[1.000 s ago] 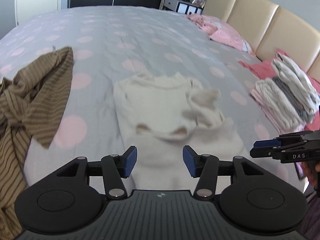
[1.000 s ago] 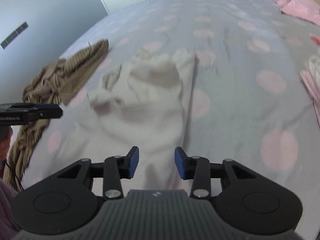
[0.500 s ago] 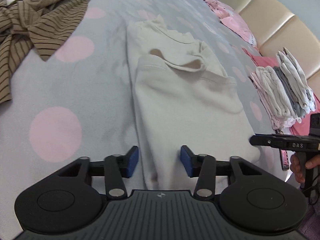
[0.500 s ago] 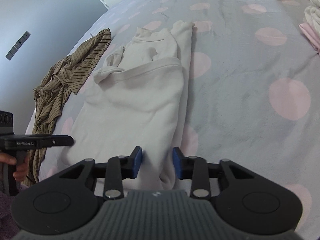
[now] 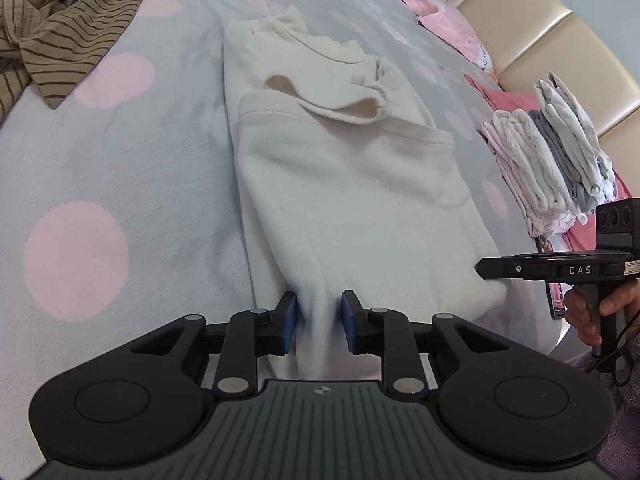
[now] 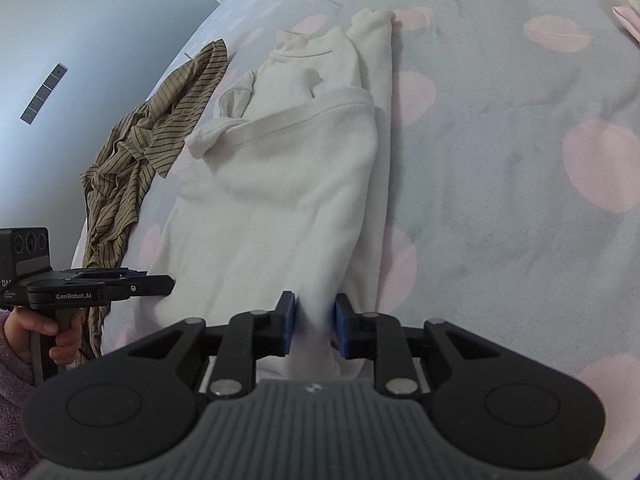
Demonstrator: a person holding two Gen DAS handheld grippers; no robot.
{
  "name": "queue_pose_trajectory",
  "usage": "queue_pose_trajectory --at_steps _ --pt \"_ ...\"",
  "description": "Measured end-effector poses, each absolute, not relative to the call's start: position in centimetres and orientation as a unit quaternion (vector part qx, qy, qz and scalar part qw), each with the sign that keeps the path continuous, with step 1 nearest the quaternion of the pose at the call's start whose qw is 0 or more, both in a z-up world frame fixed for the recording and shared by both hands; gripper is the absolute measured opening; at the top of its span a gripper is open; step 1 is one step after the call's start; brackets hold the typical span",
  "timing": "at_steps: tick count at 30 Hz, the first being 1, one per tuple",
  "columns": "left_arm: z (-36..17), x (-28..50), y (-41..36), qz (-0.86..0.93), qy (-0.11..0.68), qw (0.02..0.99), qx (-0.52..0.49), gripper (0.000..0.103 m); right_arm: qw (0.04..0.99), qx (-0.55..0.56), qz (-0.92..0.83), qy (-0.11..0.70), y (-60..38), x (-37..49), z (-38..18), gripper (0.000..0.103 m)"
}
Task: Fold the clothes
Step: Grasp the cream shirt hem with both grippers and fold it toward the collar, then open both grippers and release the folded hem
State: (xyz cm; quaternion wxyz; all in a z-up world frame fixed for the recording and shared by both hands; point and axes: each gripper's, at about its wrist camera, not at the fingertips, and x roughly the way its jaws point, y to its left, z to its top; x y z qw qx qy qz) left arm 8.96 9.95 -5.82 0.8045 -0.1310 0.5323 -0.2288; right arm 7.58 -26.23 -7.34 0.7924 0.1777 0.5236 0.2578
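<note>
Your left gripper [image 5: 318, 322] and right gripper [image 6: 313, 322] each pinch a near corner of the cream sweater [image 5: 344, 184], ready for the next fold. It lies half-folded on the dotted bed [image 5: 120, 168].

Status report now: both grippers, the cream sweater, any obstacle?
Left gripper and right gripper each pinch the near fold of the cream sweater. Sweater half folded, flat on bed. Nothing in the way.

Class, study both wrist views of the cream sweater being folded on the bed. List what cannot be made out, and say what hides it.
1. Left wrist view: the cream sweater near edge, hidden behind the left gripper body.
2. Right wrist view: the same edge, hidden behind the right gripper.
3. Left wrist view: the striped brown garment is cut off by the frame.
4. Either view: whether pads pinch cloth; fabric fills the gap.
</note>
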Motion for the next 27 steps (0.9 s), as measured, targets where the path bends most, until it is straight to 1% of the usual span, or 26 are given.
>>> queue_pose_trajectory --at_steps 2,4,11,15,22,27 --pt "-5.6 9.1 9.8 -0.235 0.53 0.804 -0.129 0.011 0.792 0.179 0.264 0.52 -26.3 7.7 -7.0 0.016" --pt "-5.0 9.1 9.9 -0.248 0.524 0.803 -0.137 0.009 0.792 0.182 0.274 0.514 -26.4 7.6 -6.4 0.015" --pt "-1.8 7.5 12.3 -0.296 0.479 0.807 -0.179 0.008 0.793 0.22 0.32 0.47 -28.7 6.4 -3.7 0.014" --pt "-1.9 6.0 13.3 -0.323 0.478 0.792 -0.2 0.008 0.786 0.216 0.351 0.46 -29.5 5.3 -3.2 0.014" --pt "-4.3 4.0 12.9 -0.338 0.523 0.764 -0.172 0.008 0.761 0.146 0.392 0.496 -29.0 2.3 -4.6 0.014" --pt "-6.0 3.9 12.0 -0.335 0.549 0.754 -0.134 0.008 0.755 0.119 0.365 0.531 -28.4 2.6 -6.9 0.014"
